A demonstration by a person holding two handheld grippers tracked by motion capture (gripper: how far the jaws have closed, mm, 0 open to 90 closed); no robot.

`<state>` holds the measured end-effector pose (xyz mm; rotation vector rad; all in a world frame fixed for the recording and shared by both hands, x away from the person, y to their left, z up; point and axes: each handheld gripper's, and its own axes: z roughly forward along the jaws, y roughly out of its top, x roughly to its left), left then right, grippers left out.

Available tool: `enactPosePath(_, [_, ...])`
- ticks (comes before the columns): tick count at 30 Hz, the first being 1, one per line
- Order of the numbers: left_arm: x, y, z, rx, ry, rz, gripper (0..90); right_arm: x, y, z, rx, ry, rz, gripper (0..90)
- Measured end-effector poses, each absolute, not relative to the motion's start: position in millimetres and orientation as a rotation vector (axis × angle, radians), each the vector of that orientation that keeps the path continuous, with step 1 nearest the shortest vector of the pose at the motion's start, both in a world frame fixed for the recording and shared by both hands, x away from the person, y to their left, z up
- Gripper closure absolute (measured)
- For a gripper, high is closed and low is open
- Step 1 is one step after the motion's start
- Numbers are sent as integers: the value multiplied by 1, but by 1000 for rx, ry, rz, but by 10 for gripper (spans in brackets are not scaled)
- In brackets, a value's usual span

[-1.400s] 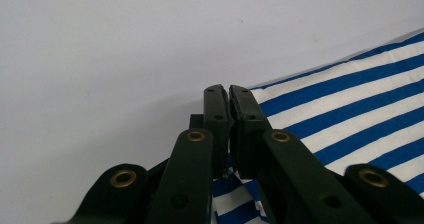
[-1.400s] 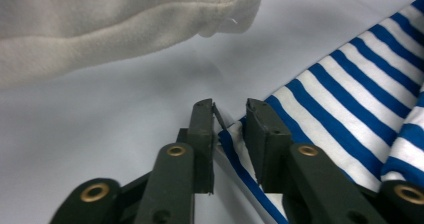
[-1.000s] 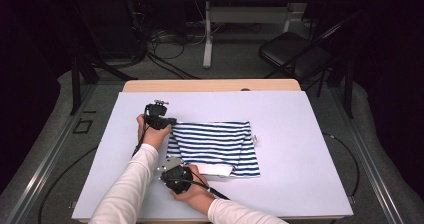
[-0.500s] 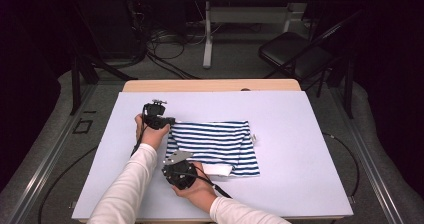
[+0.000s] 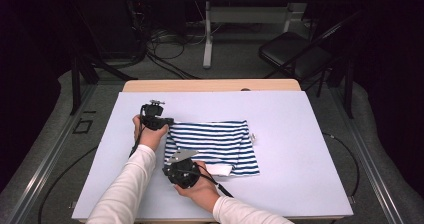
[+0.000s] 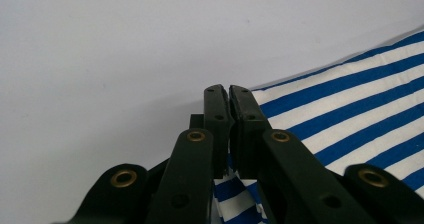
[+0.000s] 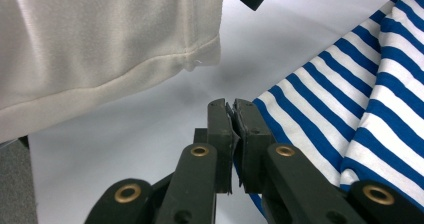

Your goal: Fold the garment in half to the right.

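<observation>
A blue-and-white striped cloth (image 5: 212, 146) lies folded on the big pale lilac board (image 5: 300, 134) that covers the wooden table (image 5: 210, 85). It sits a little left of the middle of the board, near the person's side. A small white patch (image 5: 219, 170) shows at its near edge, maybe a tag or the inside of the cloth; I cannot tell which.

The person holds 2 black grippers. The left gripper (image 5: 167, 122) is at the far left corner of the cloth. In the left gripper view its jaws are pressed together with a bit of striped cloth (image 6: 350, 119) caught between them low down. The right gripper (image 5: 167, 168) is at the near left corner. In the right gripper view its jaws are also squeezed together on the striped edge (image 7: 320, 129). The cream sleeve (image 7: 100, 44) of the other arm hangs close above it.

So both grippers pinch the left side of the cloth, 1 corner each. My guess is that the person means to lift or fold that side over.

What could go wrong? Each grip holds just a thin bit of cloth, right at the edge. If 1 hand pulls harder or faster than the other, a corner could slip out and flop down. The fold would then be crooked. The cloth already has layers, and a gripper might hold only the top 1, so the layers could slide apart. The 2 arms are close together, so the sleeve could brush the cloth and drag it.
</observation>
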<state>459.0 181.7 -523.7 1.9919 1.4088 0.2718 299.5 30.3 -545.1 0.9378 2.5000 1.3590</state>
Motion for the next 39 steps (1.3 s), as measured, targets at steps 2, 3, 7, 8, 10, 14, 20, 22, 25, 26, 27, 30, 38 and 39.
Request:
enactPosePath(2, [457,184,-524,1994,1416,283,869,298,30,-545,931,2508,1362,869])
enactPosePath(3, [456,185,-523,1997,1416,287,870,297,30,-545,921,2513,1362,868])
enactPosePath(7, [450,190,-522,1994,1430,292,869,294,30,-545,911,2522,1368,868])
enactPosePath(8, [448,191,-522,1994,1428,298,870,293,30,-545,906,2526,1368,868])
enactPosePath(10, [445,195,-522,1982,1429,300,870,292,30,-545,901,2530,1374,868])
enactPosePath(14, [438,202,-521,1963,1430,309,870,289,29,-544,892,2540,1385,868])
enactPosePath(20, [426,211,-523,1942,1439,335,870,285,29,-544,871,2557,1390,868])
enactPosePath(22, [422,214,-524,1932,1442,339,870,284,29,-544,864,2563,1395,868])
enactPosePath(25, [419,219,-526,1914,1452,333,870,281,29,-544,856,2569,1395,868])
enactPosePath(26, [417,222,-527,1910,1453,327,870,280,29,-544,852,2573,1393,868])
enactPosePath(27, [416,223,-527,1903,1456,326,870,279,29,-544,846,2574,1394,868])
enactPosePath(30, [412,228,-528,1889,1460,314,870,277,31,-545,835,2579,1391,868])
enactPosePath(38, [404,238,-532,1892,1467,310,870,271,32,-548,824,2599,1396,868])
enactPosePath(39, [402,239,-532,1890,1468,309,869,270,33,-548,826,2603,1395,868])
